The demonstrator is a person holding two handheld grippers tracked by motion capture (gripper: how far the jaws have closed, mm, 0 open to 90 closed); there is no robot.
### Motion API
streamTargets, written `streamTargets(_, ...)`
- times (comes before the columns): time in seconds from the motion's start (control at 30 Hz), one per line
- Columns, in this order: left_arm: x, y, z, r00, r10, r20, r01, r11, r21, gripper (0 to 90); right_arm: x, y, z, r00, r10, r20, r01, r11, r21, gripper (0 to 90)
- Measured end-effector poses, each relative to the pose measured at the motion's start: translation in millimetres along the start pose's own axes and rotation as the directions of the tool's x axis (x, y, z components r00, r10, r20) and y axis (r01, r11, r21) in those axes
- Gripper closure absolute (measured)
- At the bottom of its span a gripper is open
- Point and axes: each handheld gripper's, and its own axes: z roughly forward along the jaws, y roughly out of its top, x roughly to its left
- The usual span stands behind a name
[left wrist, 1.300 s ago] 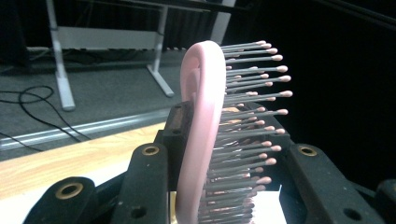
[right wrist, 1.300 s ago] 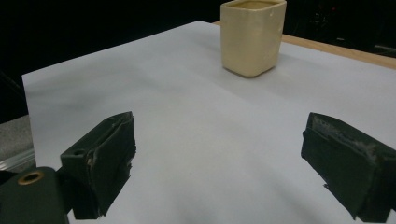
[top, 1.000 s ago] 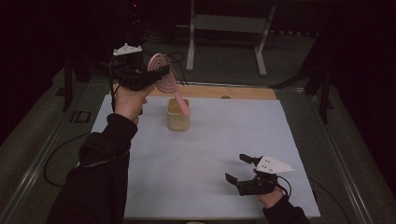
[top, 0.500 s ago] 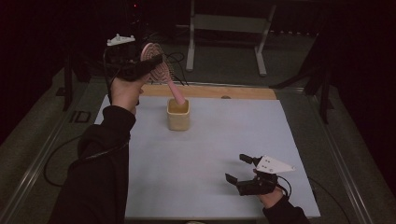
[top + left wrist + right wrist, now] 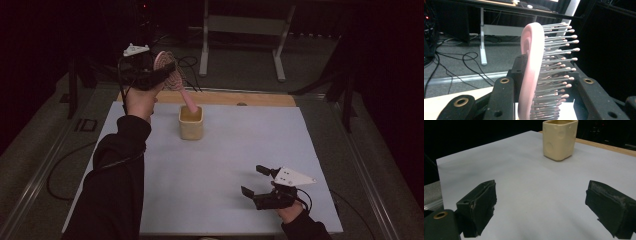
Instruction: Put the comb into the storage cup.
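My left gripper is raised over the table's far left, shut on the head of a pink hairbrush. The brush's handle slants down to the right, its tip at the mouth of a cream cup. In the left gripper view the brush stands edge-on between the jaws of my left gripper, bristles pointing right. My right gripper rests low near the table's front right, open with nothing in it. In the right gripper view, my right gripper shows bare white surface between its jaws and the cup beyond.
A white sheet covers the table, with a wooden strip along its far edge. Behind it stand a metal frame's legs and loose cables on the floor. Metal rails run along both sides.
The left hand lifted the brush up and to the left, then brought it back down a little toward the cup. The right gripper has not moved.
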Motion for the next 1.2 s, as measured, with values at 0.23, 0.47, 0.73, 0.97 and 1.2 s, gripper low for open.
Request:
streamTargets(0.23,6.0,-12.2,9.6,0.9998,-0.013,-0.011,0.014,0.9998,0.012,66.0,-0.5,-0.3,-0.6,1.0,0.004,-0.002,-0.004,1.0,0.0,9.7)
streamTargets(0.47,9.0,-23.2,17.8,0.9996,-0.017,-0.021,0.018,0.9991,0.038,66.0,-0.4,-0.2,-0.5,1.0,0.0,-0.001,0.0,1.0,-0.001,9.7)
streamTargets(0.73,11.2,-38.5,29.7,0.9996,-0.012,-0.024,0.014,0.9978,0.065,66.0,-0.3,-0.1,-0.4,1.0,-0.001,-0.002,0.001,1.0,-0.003,9.7)
streamTargets(0.97,14.2,-48.1,38.1,0.9995,-0.025,-0.02,0.026,0.9962,0.083,66.0,-1.0,-0.6,-0.7,1.0,0.007,-0.003,-0.007,1.0,-0.006,9.7)
streamTargets(1.2,17.3,-56.9,45.4,0.9994,-0.026,-0.022,0.028,0.9948,0.098,66.0,-0.7,-0.7,-0.4,1.0,0.009,-0.004,-0.009,1.0,-0.004,9.7)
